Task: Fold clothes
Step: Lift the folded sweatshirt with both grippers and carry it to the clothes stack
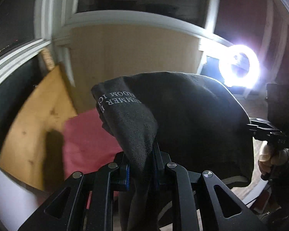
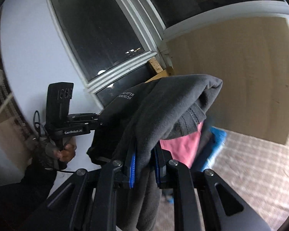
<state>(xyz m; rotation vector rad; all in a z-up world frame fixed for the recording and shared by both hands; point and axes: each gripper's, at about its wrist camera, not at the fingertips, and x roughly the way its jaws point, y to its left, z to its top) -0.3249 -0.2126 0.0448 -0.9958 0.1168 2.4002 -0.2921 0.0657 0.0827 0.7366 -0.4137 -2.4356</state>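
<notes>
Blue-padded jaws of both grippers pinch one dark grey T-shirt [image 1: 192, 119], held up in the air between them.

Nearest the left wrist camera, the left gripper [image 1: 141, 173] has its jaws drawn narrow on a bunched fold of the cloth, which spills over the fingers and hangs below them; the right gripper [image 2: 145, 170] grips another bunched fold the same way. Each gripper shows in the other's view, gripped by a hand [image 2: 66, 152] on its black handle and pointing toward the shirt from the side. White lettering [image 1: 118, 101] on the cloth reads upside down, and a stitched hem [image 2: 190, 121] droops beside the right jaws. Pink fabric [image 1: 90, 140] lies beneath, near a tan board [image 1: 36, 127]. A ring light [image 1: 239, 66] glares beyond the shirt.
</notes>
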